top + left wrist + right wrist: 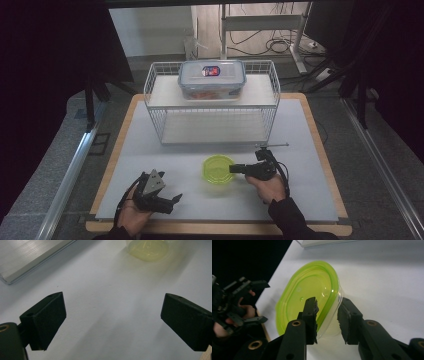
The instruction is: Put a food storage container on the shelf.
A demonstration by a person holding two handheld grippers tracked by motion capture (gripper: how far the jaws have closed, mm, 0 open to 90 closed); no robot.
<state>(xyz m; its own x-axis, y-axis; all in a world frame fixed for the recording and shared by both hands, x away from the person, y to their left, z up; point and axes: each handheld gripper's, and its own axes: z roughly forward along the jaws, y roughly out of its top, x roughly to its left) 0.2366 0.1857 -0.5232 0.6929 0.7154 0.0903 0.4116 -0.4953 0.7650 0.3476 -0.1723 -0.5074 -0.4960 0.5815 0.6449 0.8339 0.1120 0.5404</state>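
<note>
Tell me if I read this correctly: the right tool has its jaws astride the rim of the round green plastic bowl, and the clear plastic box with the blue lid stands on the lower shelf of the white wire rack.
Not quite. The clear plastic box with the blue lid stands on the upper shelf of the white wire rack, as the high view shows. The rest holds: the right tool has its jaws astride the rim of the round green plastic bowl.

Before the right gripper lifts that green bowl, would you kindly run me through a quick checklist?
1. Right gripper straddles the bowl rim, one finger inside, one outside: ok.
2. Fingers pressing the rim: cannot tell; a gap shows on the outer side.
3. Bowl flat on the table: ok.
4. Left gripper open, away from bowl: ok.
5. Rack lower shelf free: ok.
</note>
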